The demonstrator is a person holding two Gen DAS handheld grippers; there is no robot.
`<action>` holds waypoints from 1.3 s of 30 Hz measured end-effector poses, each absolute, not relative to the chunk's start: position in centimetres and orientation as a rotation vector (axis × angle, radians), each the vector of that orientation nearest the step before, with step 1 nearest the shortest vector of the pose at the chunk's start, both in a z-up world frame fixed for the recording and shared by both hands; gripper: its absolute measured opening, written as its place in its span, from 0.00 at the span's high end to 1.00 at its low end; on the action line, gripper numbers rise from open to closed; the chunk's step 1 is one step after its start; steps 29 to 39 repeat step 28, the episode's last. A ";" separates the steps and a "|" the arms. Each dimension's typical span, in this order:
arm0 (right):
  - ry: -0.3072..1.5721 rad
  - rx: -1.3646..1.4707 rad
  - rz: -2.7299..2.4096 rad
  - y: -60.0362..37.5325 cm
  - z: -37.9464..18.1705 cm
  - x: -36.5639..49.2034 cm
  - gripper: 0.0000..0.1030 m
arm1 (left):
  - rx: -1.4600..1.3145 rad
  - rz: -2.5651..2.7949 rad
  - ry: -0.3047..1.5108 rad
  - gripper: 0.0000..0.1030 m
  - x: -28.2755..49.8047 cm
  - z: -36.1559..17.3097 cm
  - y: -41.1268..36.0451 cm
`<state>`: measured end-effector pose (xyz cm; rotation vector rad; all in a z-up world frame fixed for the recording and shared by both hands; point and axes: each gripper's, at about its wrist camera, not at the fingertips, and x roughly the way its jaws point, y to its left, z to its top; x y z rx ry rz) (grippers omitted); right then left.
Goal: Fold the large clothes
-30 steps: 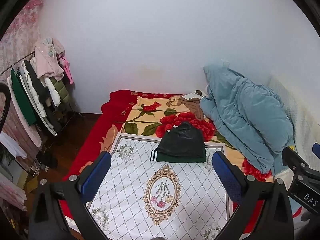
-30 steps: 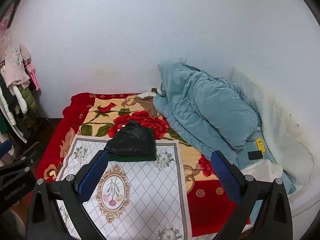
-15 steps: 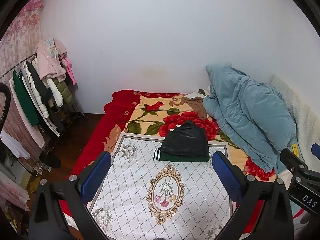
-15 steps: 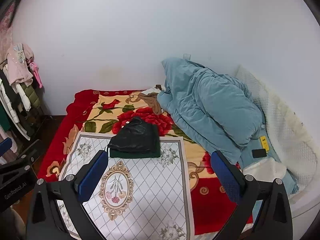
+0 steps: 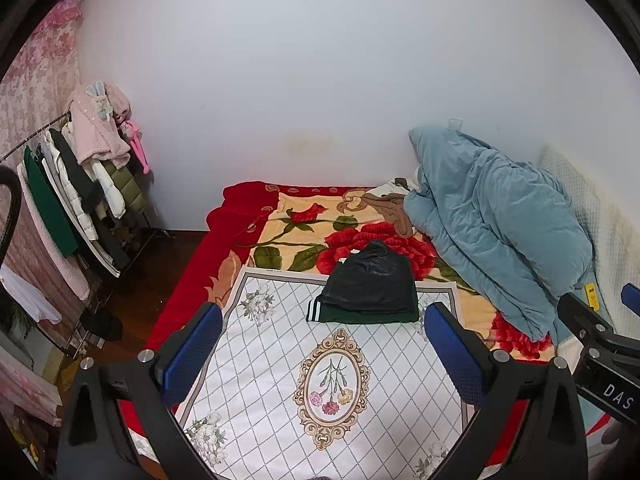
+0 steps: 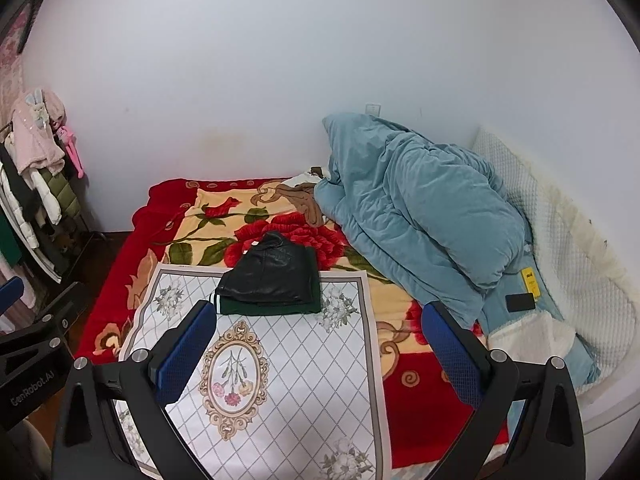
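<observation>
Clothes (image 5: 368, 292), a black garment stacked on a green one, lie at the far edge of the white mat (image 5: 320, 380) on the bed (image 5: 188, 292), long axis running across that edge. Left gripper (image 5: 320, 350) and right gripper (image 6: 316, 350) hang above the mat's near half, jaws spread wide and empty. The stack lies ahead of both, centred for the left, ahead-left for the right. Judgement: the left is slightly better aligned.

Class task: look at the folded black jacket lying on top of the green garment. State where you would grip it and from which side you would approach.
Grip the black jacket at its near folded edge, coming in low from the front. That edge overhangs the green garment, so open fingers could probably slide around it alone.
</observation>
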<state>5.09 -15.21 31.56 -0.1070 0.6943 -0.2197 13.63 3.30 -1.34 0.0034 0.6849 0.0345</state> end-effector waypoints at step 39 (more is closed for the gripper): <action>0.690 -0.112 -0.238 -16.7 31.2 4.0 0.00 | 0.017 0.034 0.673 0.00 14.0 -0.4 2.6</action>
